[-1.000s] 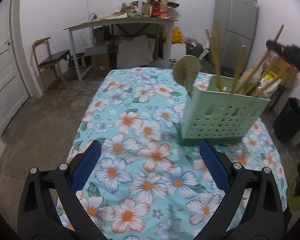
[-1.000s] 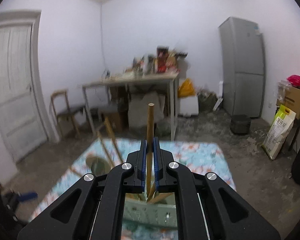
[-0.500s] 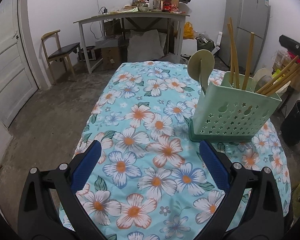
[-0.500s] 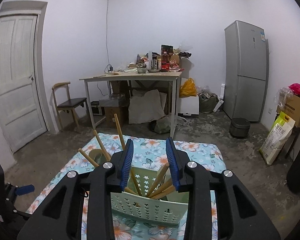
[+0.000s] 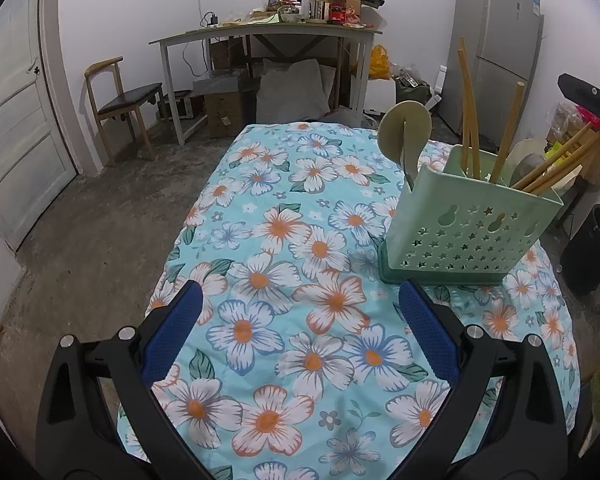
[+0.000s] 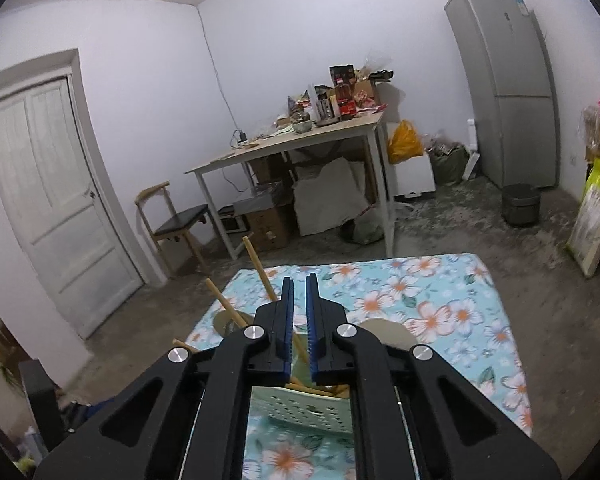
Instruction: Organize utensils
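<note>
A pale green perforated utensil holder [image 5: 466,226] stands on the floral tablecloth [image 5: 300,280] at the right. Several wooden-handled utensils [image 5: 470,114] and a round flat spatula [image 5: 404,134] stick up out of it. My left gripper [image 5: 300,316] is open and empty, low over the cloth in front of the holder. My right gripper [image 6: 298,304] is above the holder [image 6: 304,408], its blue pads almost together with nothing between them; wooden handles [image 6: 260,270] show beneath it. Its black body shows at the right edge of the left wrist view [image 5: 588,94].
A cluttered white table [image 5: 268,32], a wooden chair [image 5: 120,100], a grey fridge [image 5: 496,40] and a white door [image 5: 12,120] stand beyond the table. A black bin [image 5: 592,248] sits to the right. The cloth's left edge drops to concrete floor.
My right gripper let go of the wooden utensil into the holder, opened, then closed nearly shut and empty. My left gripper pulled back from the holder and stayed open.
</note>
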### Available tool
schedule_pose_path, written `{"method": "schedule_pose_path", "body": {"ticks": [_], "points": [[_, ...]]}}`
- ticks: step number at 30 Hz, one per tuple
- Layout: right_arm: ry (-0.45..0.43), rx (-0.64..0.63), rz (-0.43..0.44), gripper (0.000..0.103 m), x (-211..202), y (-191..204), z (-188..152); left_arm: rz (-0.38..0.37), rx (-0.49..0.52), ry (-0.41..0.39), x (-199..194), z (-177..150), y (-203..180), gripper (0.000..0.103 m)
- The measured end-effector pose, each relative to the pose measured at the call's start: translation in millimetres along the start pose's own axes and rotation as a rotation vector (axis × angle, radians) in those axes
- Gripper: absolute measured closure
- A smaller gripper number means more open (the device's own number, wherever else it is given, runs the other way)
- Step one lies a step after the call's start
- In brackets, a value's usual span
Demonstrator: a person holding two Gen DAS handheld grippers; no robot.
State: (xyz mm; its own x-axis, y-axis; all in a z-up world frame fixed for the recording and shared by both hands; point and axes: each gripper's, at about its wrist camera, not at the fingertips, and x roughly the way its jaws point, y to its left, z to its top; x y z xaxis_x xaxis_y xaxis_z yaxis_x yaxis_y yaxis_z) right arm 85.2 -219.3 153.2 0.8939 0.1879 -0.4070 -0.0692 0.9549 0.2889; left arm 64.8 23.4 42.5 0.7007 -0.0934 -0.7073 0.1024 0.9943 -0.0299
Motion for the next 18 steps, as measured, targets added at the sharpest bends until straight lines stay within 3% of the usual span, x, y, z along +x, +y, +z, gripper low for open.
{"method": "schedule_pose_path", "body": {"ticks": [10, 12, 13, 18], "points": [[-0.025, -0.003, 0.003, 0.092, -12, 7, 4, 0.028, -0.024, 0.007, 1, 3, 4, 0.008], [-0.015, 0.005, -0.018, 0.071, -20, 5, -1, 0.028, -0.027, 0.009, 2, 3, 5, 0.008], [-0.012, 0.005, -0.029, 0.055, -25, 4, -5, 0.030, -0.028, 0.010, 3, 2, 5, 0.008], [0.030, -0.036, -0.120, 0.034, -41, 5, -32, 0.053, -0.028, 0.016, 5, 1, 5, 0.008]]}}
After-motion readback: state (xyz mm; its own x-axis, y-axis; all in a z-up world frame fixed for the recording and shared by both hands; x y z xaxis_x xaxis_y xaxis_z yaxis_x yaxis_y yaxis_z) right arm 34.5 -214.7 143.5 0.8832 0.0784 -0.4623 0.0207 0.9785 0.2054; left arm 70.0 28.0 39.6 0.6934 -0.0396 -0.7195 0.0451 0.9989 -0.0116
